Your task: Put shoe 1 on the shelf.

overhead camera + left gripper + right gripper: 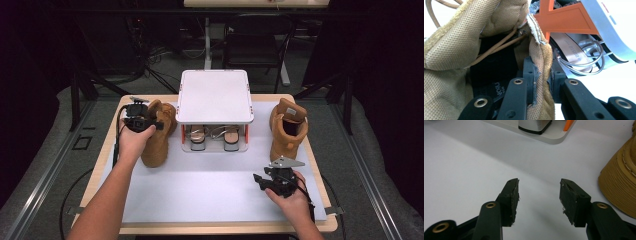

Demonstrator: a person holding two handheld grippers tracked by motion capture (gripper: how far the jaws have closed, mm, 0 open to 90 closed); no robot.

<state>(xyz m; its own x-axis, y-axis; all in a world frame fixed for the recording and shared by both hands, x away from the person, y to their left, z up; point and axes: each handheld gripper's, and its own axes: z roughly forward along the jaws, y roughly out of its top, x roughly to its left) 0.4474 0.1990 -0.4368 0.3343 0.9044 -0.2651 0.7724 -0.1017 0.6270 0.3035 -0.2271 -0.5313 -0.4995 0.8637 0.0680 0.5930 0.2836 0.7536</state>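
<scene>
A tan boot point(156, 142) lies at the left of the white mat, and my left gripper point(159, 124) is shut on its padded collar. In the left gripper view the collar's edge point(539, 60) is pinched between the two black jaws of the left gripper point(541, 75), with the dark inside of the boot point(491, 72) and a lace to the left. A second tan boot point(287, 131) stands upright at the right. Near the front right, my right gripper point(258, 180) is open over bare mat. The right gripper point(539, 196) has nothing between its jaws, and the boot's ribbed sole point(621, 182) sits to its right.
A white two-tier rack point(215, 95) with orange posts point(554, 21) stands at the back middle, and a pair of strapped sandals point(215, 136) is on its lower shelf. The rack's base point(549, 135) lies ahead of the right gripper. Table edges border the mat point(210, 190).
</scene>
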